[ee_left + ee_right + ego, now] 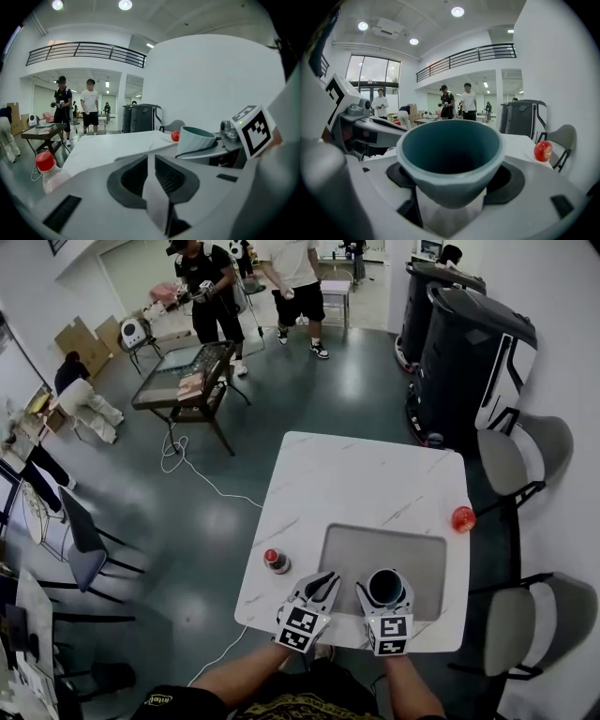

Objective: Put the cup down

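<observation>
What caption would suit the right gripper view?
Right gripper clamps a teal cup; white table and red apple lie beyond.

Dark glossy floor, walls white. White marble-look table flanked by grey chairs at rt. Glass-top side table noted further back. Mezzanine railing, ceiling downlights, tall windows seen.

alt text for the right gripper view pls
A teal cup, its open mouth facing the camera, is clamped in the jaws of the right gripper over a white table. The left gripper shows at left, a red apple at right, and people stand behind.
</observation>
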Action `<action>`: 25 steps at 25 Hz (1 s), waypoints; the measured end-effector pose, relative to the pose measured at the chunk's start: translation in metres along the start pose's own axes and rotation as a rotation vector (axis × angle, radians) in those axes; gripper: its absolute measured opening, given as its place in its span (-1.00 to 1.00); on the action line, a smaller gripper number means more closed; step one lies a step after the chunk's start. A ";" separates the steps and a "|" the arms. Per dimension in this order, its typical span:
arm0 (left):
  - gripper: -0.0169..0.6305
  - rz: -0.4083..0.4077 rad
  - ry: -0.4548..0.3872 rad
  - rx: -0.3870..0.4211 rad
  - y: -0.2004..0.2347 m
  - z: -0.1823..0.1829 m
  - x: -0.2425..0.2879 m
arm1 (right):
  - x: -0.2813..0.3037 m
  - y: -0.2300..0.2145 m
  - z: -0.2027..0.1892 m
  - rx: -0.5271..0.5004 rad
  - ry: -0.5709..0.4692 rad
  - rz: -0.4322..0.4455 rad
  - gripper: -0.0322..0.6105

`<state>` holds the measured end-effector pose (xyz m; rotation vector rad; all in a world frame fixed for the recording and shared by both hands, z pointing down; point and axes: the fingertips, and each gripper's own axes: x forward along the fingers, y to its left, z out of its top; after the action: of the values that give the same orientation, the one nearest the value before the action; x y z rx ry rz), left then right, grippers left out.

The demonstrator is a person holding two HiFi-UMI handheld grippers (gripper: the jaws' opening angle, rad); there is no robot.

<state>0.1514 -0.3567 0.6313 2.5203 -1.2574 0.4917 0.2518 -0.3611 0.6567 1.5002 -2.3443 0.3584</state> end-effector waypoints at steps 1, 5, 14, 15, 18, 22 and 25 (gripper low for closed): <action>-0.78 -0.005 0.006 -0.003 -0.001 -0.003 0.002 | 0.002 -0.002 -0.005 0.003 0.008 -0.004 0.29; -0.78 -0.017 0.019 -0.010 -0.003 -0.009 0.009 | 0.009 -0.008 -0.021 0.002 0.036 -0.019 0.29; -0.78 -0.032 0.039 -0.008 -0.005 -0.017 0.017 | 0.018 -0.014 -0.038 -0.012 0.058 -0.044 0.29; -0.78 -0.034 0.040 -0.007 -0.005 -0.018 0.018 | 0.018 -0.015 -0.040 -0.015 0.061 -0.048 0.29; -0.78 -0.042 0.043 -0.005 -0.008 -0.021 0.018 | 0.018 -0.015 -0.044 -0.018 0.063 -0.054 0.30; -0.78 -0.047 0.051 -0.002 -0.010 -0.025 0.018 | 0.019 -0.014 -0.044 -0.013 0.051 -0.054 0.29; -0.78 -0.052 0.055 -0.002 -0.013 -0.025 0.017 | 0.019 -0.015 -0.045 -0.013 0.047 -0.056 0.29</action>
<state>0.1674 -0.3516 0.6602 2.5130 -1.1686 0.5434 0.2646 -0.3663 0.7061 1.5308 -2.2593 0.3601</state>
